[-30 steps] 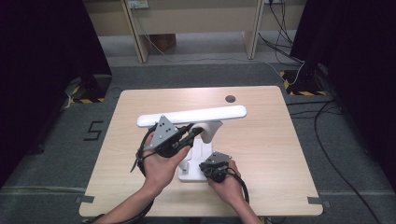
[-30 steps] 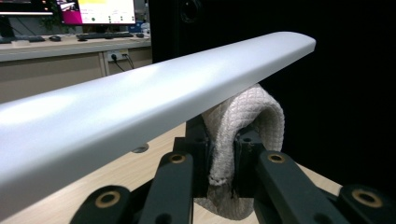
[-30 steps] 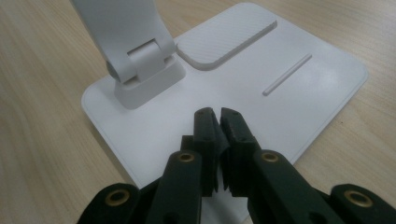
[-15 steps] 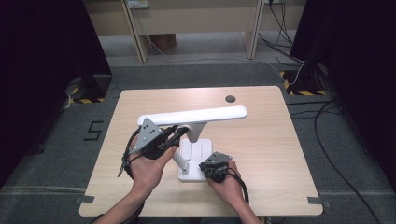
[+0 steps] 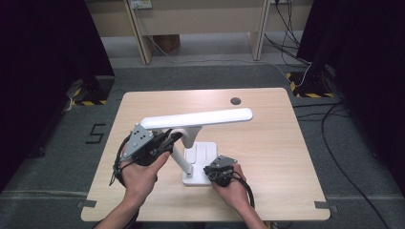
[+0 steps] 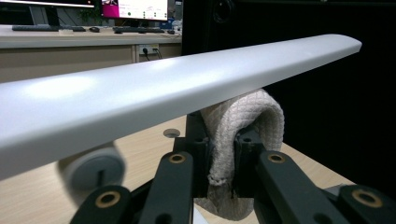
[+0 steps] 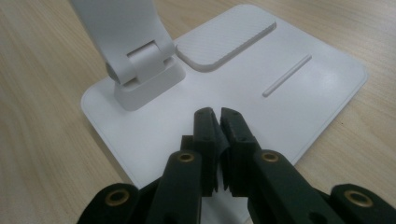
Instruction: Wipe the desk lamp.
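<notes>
A white desk lamp stands on the wooden table (image 5: 277, 143), its long head (image 5: 205, 118) level above its flat base (image 5: 203, 155). My left gripper (image 5: 174, 137) sits just under the left end of the head, beside the lamp's slanted arm (image 5: 180, 155). It is shut on a white quilted cloth (image 6: 243, 126), which touches the underside of the head (image 6: 187, 88). My right gripper (image 5: 215, 169) is shut with nothing in it, its tips (image 7: 218, 114) over the near corner of the base (image 7: 289, 107). The arm's hinge (image 7: 140, 60) lies just ahead of them.
A dark round cable hole (image 5: 235, 100) sits near the table's far edge. The lamp's upper joint (image 6: 93, 170) shows as a blurred grey disc beside my left jaws. Cables (image 5: 344, 157) trail over the floor at the right.
My left gripper has slid to the left with the cloth, along the underside of the lamp head toward its left end. The right gripper has stayed on the base.
</notes>
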A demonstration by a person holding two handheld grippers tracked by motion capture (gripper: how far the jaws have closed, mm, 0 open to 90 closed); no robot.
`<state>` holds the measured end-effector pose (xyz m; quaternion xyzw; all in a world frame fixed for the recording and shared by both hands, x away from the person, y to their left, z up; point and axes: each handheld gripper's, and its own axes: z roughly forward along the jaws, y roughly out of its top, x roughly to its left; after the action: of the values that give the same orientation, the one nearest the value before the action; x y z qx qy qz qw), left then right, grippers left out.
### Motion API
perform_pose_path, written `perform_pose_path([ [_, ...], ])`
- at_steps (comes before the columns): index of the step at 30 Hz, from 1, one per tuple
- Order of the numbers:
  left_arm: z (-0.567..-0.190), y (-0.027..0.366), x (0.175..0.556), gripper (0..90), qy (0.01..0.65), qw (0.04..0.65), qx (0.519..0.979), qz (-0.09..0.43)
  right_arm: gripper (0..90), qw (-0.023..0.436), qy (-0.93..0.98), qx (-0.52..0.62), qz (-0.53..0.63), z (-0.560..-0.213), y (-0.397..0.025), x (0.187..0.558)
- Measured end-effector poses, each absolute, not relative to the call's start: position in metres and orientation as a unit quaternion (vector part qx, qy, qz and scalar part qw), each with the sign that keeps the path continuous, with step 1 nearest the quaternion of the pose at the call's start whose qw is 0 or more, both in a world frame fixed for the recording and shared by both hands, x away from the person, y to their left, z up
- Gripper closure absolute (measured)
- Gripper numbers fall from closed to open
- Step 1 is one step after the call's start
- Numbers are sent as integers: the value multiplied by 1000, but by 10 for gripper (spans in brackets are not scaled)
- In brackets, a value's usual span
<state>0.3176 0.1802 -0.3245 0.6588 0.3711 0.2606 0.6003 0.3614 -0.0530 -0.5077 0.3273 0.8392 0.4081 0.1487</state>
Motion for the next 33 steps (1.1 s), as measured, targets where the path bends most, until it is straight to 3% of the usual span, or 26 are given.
perform_pose_path([
  [19,-328,195,307,800,391,606,640,265,853,149,839,326,409,-508,-53,362],
  [33,-335,198,298,798,371,600,656,270,849,148,838,329,409,-508,-52,362],
])
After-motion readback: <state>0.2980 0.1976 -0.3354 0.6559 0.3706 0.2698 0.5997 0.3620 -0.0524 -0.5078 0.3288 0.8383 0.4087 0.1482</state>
